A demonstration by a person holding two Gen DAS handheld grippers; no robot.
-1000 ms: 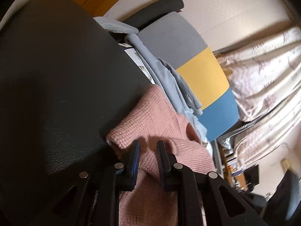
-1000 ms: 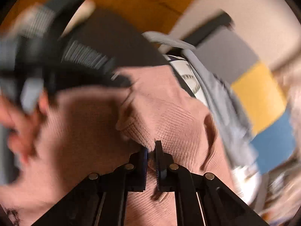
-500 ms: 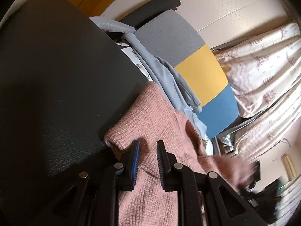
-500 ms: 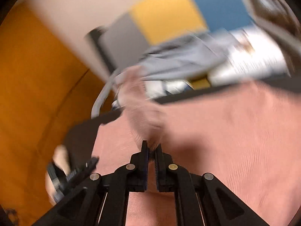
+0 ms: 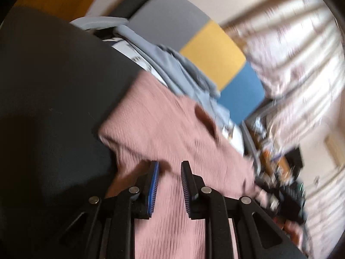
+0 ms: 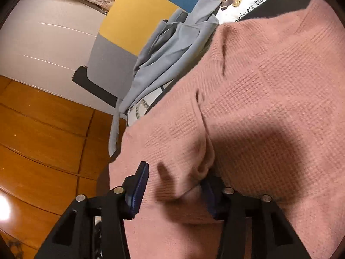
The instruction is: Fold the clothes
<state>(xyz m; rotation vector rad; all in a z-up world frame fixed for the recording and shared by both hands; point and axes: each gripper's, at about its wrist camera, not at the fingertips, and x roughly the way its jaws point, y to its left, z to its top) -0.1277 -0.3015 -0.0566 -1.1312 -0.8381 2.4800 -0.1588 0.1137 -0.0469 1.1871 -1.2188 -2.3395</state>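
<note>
Pink knit sweater [image 6: 258, 99] under both grippers, on black surface [image 5: 54, 86]

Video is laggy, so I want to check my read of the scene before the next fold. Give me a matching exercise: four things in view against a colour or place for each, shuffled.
Things:
1. knit sweater
2. jacket
3. floor
4. deer-print cloth

Descriptions:
A. orange-brown wood
B. pink, closest to both cameras
C. white with lettering
D. grey-blue, bunched beside the sweater

Pairs: 1-B, 2-D, 3-A, 4-C
</note>
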